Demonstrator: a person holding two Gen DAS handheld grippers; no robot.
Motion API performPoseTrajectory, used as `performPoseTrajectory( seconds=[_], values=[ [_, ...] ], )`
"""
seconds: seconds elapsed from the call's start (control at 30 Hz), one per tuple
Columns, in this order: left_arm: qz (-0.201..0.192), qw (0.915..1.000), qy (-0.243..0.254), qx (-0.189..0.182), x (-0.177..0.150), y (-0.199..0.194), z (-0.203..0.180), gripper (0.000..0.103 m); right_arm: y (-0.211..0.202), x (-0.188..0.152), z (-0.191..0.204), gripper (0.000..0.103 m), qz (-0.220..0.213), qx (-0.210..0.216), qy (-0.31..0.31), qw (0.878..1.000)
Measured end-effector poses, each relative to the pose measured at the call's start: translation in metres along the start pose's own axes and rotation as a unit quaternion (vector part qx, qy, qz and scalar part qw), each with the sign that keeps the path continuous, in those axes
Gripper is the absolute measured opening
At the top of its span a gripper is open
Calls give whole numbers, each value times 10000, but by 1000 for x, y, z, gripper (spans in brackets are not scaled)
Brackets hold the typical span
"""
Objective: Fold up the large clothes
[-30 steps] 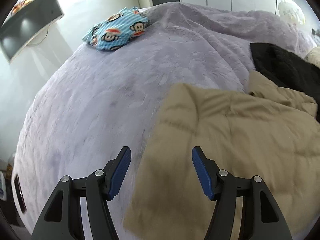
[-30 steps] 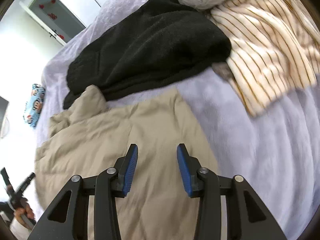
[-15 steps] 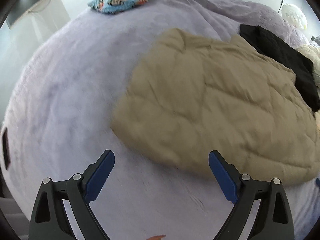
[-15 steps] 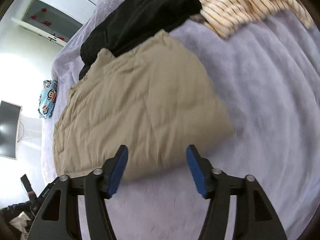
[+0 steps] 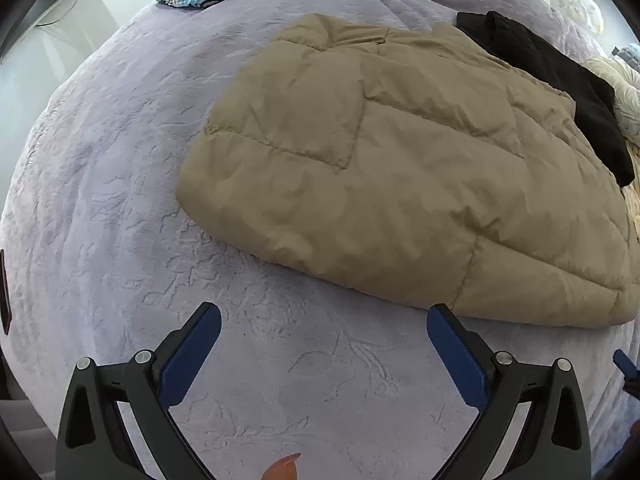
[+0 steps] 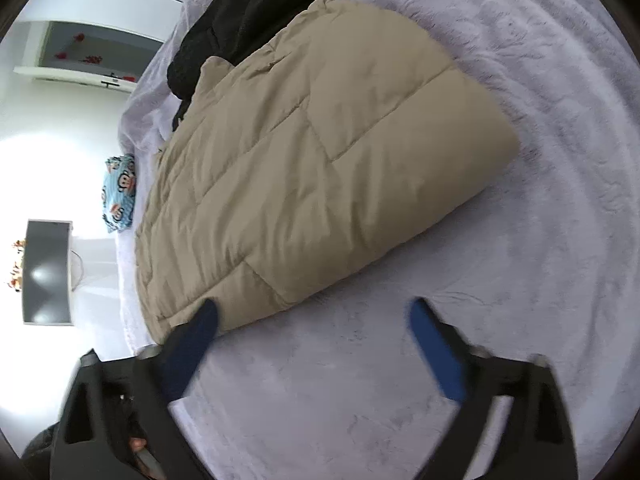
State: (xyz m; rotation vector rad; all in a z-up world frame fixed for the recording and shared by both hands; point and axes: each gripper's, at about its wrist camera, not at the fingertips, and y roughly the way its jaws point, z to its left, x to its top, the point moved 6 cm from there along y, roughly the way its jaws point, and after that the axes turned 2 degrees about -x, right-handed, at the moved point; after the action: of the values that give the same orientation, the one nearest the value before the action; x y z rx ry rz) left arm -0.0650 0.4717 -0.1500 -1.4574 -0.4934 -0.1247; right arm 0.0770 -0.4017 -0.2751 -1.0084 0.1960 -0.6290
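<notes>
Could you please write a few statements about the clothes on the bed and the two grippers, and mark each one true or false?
1. The tan quilted jacket lies folded on the lavender bedspread. True.
2. The left gripper clamps the jacket. False: its jaws are opening, only bedspread between them.
3. A black garment lies at the jacket's far edge. True.
4. The right gripper holds the monkey-print cloth. False: its jaws are opening, empty; the cloth lies far off.
</notes>
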Motion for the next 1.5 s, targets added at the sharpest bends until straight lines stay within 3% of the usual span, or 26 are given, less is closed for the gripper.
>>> performPoseTrajectory(
  seconds=[0.27,0.4,0.47,0.5,0.6,0.7,0.9,1.13,1.27,1.3,1.33,1.37,1.4,1.43,1.47,1.5],
  values=[
    [81,9998,-191,-64,4,2,5,103,20,5,-6,103,149,216,304,9992],
    [188,9959,-690,-551,7,9,18,103,28,4,-9,103,321,374,472,9977],
    [220,9886,-1082,-1020,8,11,25,103,28,5,-12,103,320,442,508,9972],
    [239,9806,-1297,-1451,10,12,27,103,28,5,-13,103,311,473,526,9970],
    [181,9603,-1733,-2179,15,15,32,103,28,10,-16,103,245,717,725,9945],
    [108,9498,-1908,-2477,20,20,33,103,31,12,-19,103,220,1009,1046,9891],
    [-60,9440,-2049,-2586,45,35,35,103,45,17,-8,103,325,1304,1099,9848],
    [-90,9542,-1864,-2336,66,64,16,103,66,31,4,103,338,1635,1264,9778],
    [-38,9404,-2265,-2535,64,78,16,103,75,40,5,103,222,1892,1368,9721],
    [-70,9375,-2362,-2553,66,77,18,94,77,40,4,103,229,1876,1411,9718],
    [-123,9348,-2452,-2567,68,74,20,78,79,39,2,103,242,1870,1470,9710],
    [-160,9343,-2461,-2575,69,72,22,67,79,38,0,102,243,1880,1538,9697],
    [-233,9340,-2444,-2594,70,66,24,47,78,36,-1,100,239,1872,1578,9693],
    [-317,9340,-2391,-2637,71,60,25,32,77,35,-3,89,250,1831,1612,9695],
    [-418,9353,-2293,-2662,73,52,26,28,76,33,-7,65,291,1656,1670,9715],
    [-487,9370,-2218,-2653,72,47,23,24,76,32,-10,54,313,1634,1717,9710]
  ],
)
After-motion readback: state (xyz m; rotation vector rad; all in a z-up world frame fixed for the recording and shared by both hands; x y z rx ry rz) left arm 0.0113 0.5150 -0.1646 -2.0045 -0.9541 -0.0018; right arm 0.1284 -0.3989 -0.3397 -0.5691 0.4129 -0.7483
